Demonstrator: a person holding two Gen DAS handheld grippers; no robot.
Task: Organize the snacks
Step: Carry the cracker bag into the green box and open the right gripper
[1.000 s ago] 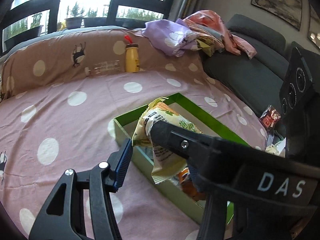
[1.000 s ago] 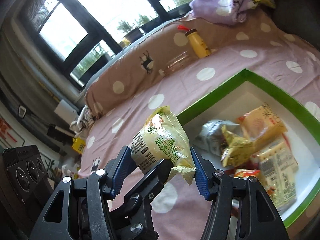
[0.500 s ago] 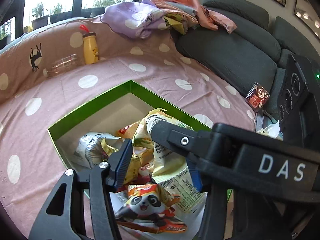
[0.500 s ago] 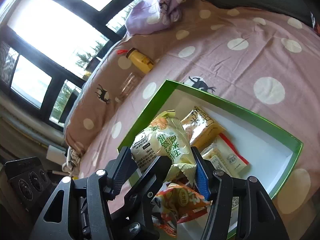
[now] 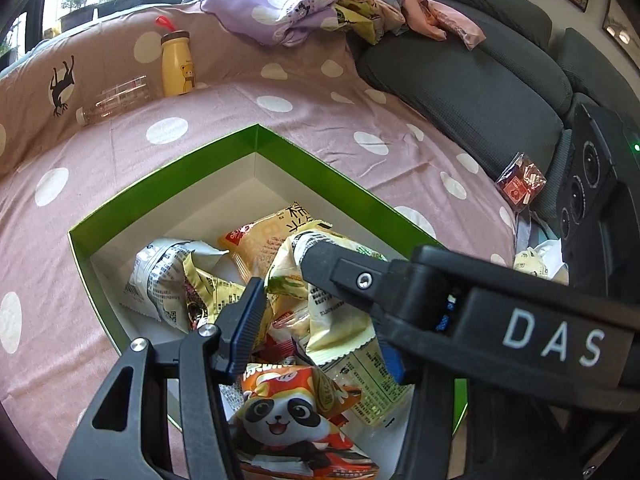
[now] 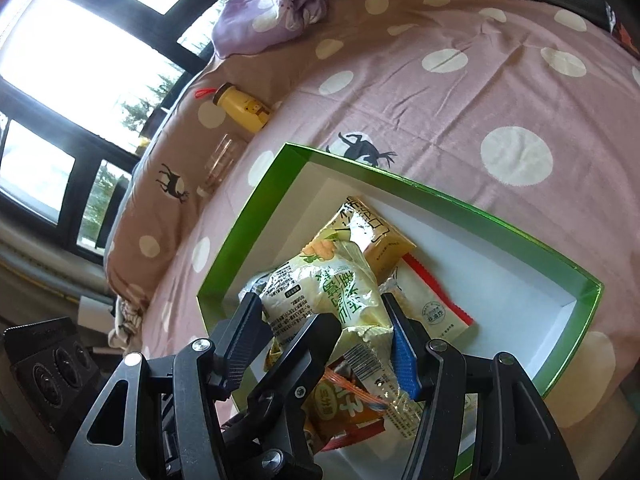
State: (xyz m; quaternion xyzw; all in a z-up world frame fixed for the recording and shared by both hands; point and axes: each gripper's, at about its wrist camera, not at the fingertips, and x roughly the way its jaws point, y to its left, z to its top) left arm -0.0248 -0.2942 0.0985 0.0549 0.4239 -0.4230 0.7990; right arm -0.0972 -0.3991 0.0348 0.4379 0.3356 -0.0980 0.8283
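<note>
Left gripper point(image 5: 320, 320): matte black frame, triangular cut-outs in the finger arms, silver round screw heads at the pivots. Ribbed pad on one finger point(image 5: 248, 328) is dark navy-black; the other pad shows bright blue. Right gripper point(image 6: 326, 336): same black build, silver screws on each arm, one dark ribbed pad, one bright blue ribbed pad on the other finger point(image 6: 404, 360). Seen from the left wrist, its side carries white "DAS" lettering, plus a black box with three round lens-like rings and a small green light.
</note>
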